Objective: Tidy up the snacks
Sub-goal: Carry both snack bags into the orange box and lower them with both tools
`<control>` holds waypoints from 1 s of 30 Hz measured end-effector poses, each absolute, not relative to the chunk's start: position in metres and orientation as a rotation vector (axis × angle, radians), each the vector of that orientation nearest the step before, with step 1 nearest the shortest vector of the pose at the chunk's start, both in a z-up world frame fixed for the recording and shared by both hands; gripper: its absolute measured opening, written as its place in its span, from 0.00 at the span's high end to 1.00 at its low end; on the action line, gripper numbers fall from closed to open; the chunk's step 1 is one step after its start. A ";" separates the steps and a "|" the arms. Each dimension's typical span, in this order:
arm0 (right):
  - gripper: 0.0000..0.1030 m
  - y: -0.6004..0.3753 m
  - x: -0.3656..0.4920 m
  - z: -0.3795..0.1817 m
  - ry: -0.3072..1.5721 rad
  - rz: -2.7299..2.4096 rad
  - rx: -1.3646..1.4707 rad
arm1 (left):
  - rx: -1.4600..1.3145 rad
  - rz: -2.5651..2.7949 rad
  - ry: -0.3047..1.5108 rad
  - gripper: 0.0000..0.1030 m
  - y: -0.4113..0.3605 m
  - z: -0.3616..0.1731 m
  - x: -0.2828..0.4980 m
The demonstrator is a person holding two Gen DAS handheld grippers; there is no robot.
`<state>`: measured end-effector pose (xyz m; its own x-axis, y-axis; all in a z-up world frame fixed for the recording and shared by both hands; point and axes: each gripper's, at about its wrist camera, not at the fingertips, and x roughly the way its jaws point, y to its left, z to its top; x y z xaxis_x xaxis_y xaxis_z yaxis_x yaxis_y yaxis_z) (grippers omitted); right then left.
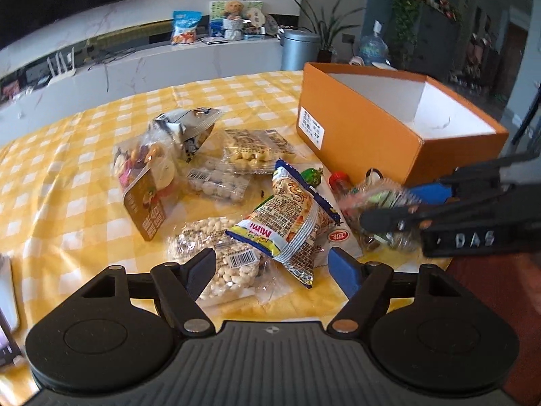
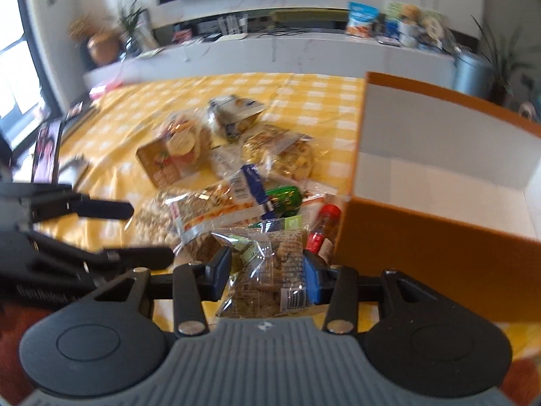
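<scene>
Several snack packets lie in a pile on the yellow checked tablecloth (image 1: 67, 176). An open orange box (image 1: 358, 135) with a white, empty inside stands to their right; it also shows in the right wrist view (image 2: 439, 250). My left gripper (image 1: 274, 267) is open over a clear bag of peanuts (image 1: 216, 253), beside a "Mimi" packet (image 1: 287, 226). My right gripper (image 2: 267, 270) is shut on a clear cracker packet (image 2: 267, 270), held close to the box's near wall. It shows blurred in the left wrist view (image 1: 382, 216).
A small red-capped bottle (image 2: 321, 230) and a green wrapped sweet (image 2: 284, 198) lie by the box. A phone (image 2: 45, 150) stands at the table's left. A white TV counter (image 2: 304, 54) with a metal bin (image 1: 299, 49) runs behind the table.
</scene>
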<state>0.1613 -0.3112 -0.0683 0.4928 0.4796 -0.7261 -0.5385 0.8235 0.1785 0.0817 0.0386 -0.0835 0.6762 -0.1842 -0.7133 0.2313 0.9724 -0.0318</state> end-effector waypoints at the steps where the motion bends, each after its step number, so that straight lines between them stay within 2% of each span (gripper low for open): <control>1: 0.58 -0.312 0.161 -0.067 0.848 0.600 -0.064 | 0.082 -0.236 0.789 0.14 0.036 -0.084 0.084; 4: 0.58 -0.314 0.161 -0.067 0.839 0.566 -0.045 | 0.148 -0.241 0.763 0.14 0.024 -0.084 0.091; 8: 0.58 -0.318 0.167 -0.071 0.865 0.549 0.007 | 0.370 -0.257 0.714 0.13 -0.003 -0.090 0.098; 12: 0.58 -0.319 0.168 -0.073 0.869 0.544 0.025 | 0.437 -0.271 0.744 0.14 -0.013 -0.102 0.110; 16: 0.58 -0.320 0.168 -0.076 0.876 0.542 0.042 | 0.416 -0.253 0.774 0.32 -0.011 -0.109 0.116; 19: 0.57 -0.321 0.169 -0.077 0.879 0.546 0.046 | 0.391 -0.239 0.783 0.41 -0.008 -0.108 0.115; 24: 0.57 -0.321 0.167 -0.074 0.862 0.559 0.046 | 0.306 -0.196 0.780 0.48 -0.001 -0.104 0.110; 30: 0.57 -0.324 0.159 -0.058 0.807 0.605 0.066 | 0.106 -0.152 0.761 0.49 0.020 -0.081 0.091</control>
